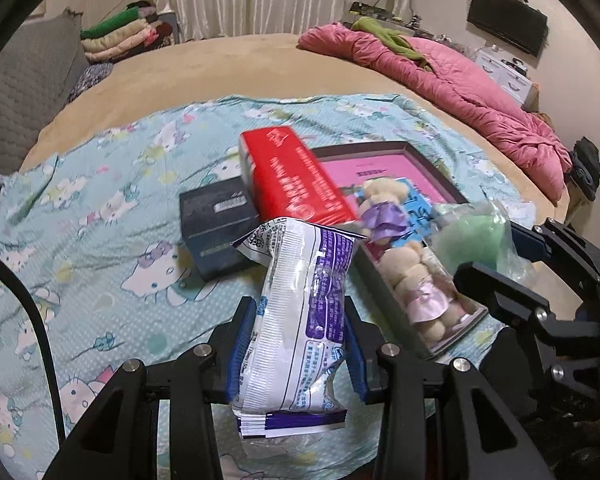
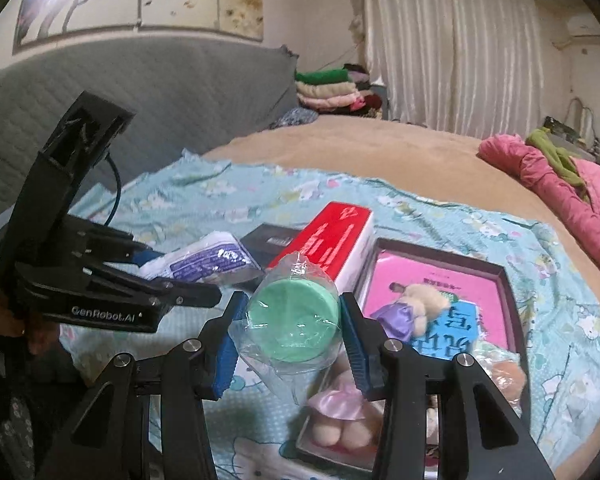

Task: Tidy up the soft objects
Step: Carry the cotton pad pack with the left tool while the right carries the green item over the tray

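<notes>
Soft packets are hanging over the bed (image 1: 260,64): the left tool (image 1: 296,344) is clamping a white-and-purple tissue pack (image 1: 300,320), its blue pads pressing both sides. Beside it, the right tool (image 2: 288,332) is gripping a wrapped green sponge (image 2: 292,320) above the pink-lined tray (image 2: 508,280).

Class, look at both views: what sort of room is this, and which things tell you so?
Most likely a bedroom: a wide bed with a rumpled pink quilt, folded clothes stacked near the curtains.
</notes>
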A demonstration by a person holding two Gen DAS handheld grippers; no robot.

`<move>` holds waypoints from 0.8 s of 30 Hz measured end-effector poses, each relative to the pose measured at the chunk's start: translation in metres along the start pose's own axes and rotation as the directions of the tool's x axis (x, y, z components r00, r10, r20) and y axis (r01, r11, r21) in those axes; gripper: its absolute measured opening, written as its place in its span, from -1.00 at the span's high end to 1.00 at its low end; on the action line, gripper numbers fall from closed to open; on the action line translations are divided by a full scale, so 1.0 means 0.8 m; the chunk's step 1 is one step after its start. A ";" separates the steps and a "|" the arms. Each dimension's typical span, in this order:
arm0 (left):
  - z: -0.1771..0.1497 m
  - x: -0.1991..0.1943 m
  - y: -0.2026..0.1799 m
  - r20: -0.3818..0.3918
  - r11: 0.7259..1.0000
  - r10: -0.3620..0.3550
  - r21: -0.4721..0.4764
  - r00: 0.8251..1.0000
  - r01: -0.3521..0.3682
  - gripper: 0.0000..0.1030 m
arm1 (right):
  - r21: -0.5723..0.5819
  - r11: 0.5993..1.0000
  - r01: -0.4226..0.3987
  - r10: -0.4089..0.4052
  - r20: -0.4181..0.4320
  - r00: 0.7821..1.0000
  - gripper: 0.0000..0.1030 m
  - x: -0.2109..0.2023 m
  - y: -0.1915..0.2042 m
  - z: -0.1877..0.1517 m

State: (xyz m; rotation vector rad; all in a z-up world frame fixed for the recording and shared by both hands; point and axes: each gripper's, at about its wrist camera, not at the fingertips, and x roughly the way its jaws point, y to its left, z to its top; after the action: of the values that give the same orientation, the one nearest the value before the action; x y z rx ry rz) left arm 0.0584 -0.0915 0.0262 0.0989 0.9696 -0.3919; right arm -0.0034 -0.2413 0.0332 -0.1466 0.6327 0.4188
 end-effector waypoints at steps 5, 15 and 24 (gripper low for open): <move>0.013 -0.005 -0.027 0.011 0.999 -0.005 0.036 1.000 0.005 0.19 | 0.053 0.998 0.026 -0.028 0.045 0.999 0.07 -0.021 -0.023 0.000; 0.048 -0.004 -0.081 0.031 0.996 -0.040 0.084 0.999 0.037 0.19 | 0.240 0.961 0.139 -0.169 0.111 0.979 0.07 -0.068 -0.101 -0.008; 0.064 0.045 -0.124 -0.030 0.991 -0.053 0.123 0.998 0.057 0.19 | 0.401 0.894 0.198 -0.261 0.107 0.959 0.07 -0.094 -0.164 -0.035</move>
State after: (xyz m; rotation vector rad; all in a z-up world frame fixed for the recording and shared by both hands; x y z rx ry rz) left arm 0.0802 -0.2065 0.0346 0.1907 0.9752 -0.5027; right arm -0.0178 -0.3925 0.0565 0.1885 0.5220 0.0673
